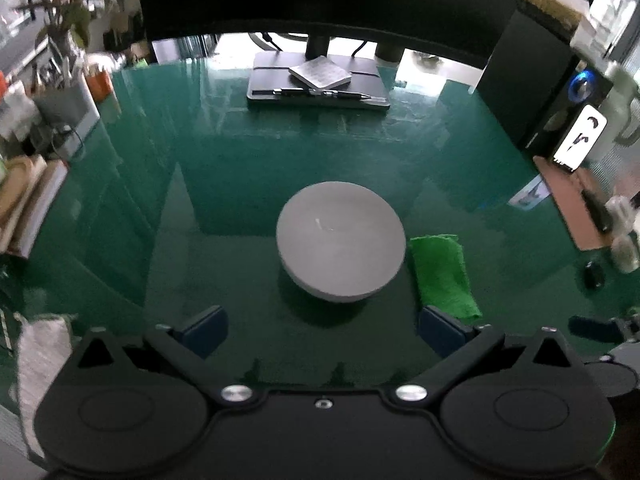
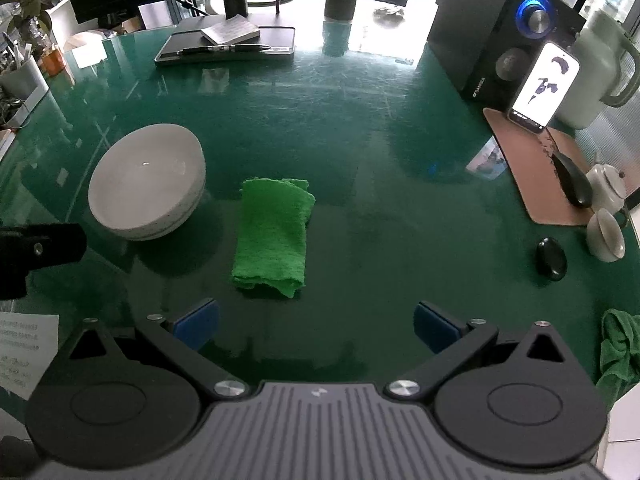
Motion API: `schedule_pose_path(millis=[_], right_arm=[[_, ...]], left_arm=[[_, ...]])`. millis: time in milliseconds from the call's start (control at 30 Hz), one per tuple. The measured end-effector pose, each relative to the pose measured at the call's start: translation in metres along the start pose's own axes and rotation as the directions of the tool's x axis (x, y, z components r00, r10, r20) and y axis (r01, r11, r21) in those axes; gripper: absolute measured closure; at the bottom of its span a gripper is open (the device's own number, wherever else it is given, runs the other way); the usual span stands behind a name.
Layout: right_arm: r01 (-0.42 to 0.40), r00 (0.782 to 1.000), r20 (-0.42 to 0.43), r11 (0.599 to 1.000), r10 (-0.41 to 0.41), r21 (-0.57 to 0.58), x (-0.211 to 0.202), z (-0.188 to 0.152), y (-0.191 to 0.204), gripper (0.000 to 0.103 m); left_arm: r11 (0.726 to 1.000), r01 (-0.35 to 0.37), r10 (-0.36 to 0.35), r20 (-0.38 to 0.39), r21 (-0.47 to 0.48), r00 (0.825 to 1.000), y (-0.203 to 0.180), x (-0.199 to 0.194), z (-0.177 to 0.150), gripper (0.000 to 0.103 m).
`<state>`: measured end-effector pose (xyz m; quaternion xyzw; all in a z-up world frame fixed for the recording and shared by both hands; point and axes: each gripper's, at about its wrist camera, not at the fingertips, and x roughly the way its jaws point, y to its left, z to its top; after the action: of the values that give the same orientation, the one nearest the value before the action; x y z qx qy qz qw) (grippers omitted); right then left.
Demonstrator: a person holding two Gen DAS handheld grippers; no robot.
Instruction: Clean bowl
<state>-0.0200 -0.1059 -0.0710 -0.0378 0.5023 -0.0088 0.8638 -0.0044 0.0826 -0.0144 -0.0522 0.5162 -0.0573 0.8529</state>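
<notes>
**Inspector A:** Location of the bowl?

**Inspector B:** Upright on the green glass table, directly ahead of the left gripper. In the right wrist view it sits to the left, apparently 2 bowls nested, pale grey, interior bare apart from a light glint.

**Inspector A:** Cleaning material?

**Inspector B:** 1 folded green cloth lies flat just beside the bowl on its right side, a narrow gap between them. It lies ahead of the right gripper, slightly left of centre.

**Inspector A:** Condition of the tools?

**Inspector B:** Left gripper: jaws spread wide, blue pads well apart, nothing between them. Right gripper: the same, jaws fully parted and holding nothing. Both hover over bare table short of their items. The left tool's tip shows at the left edge of the right wrist view.

**Inspector A:** Surroundings?

**Inspector B:** A black tray with a notepad and pen at the far edge, a speaker and lit phone at the right, a brown mat with small cups, and a second green cloth bunched at the near right.
</notes>
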Motion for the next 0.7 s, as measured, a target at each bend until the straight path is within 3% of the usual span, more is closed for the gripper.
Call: schedule_pose_path(millis=[367,600,700], right_arm=[[0.003,1.000,-0.003,1.000,-0.003,0.004,0.001,0.002,0.000,0.001],[0.007,1.000,0.001,1.000,-0.007,0.007,0.001,0.005,0.002,0.001],[0.004,1.000,0.002,1.000,-0.004,0.011,0.003,0.005,0.001,0.001]], left_arm=[[0.999,-0.048,0.048,0.000,0.025,0.999,-0.004,0.001,0.002,0.000],[0.996,-0.063,0.061,0.032,0.063,0.998,-0.010,-0.005,0.005,0.000],[0.991,-0.109,0.104,0.067,0.080,0.992,-0.012,-0.012,0.006,0.000]])
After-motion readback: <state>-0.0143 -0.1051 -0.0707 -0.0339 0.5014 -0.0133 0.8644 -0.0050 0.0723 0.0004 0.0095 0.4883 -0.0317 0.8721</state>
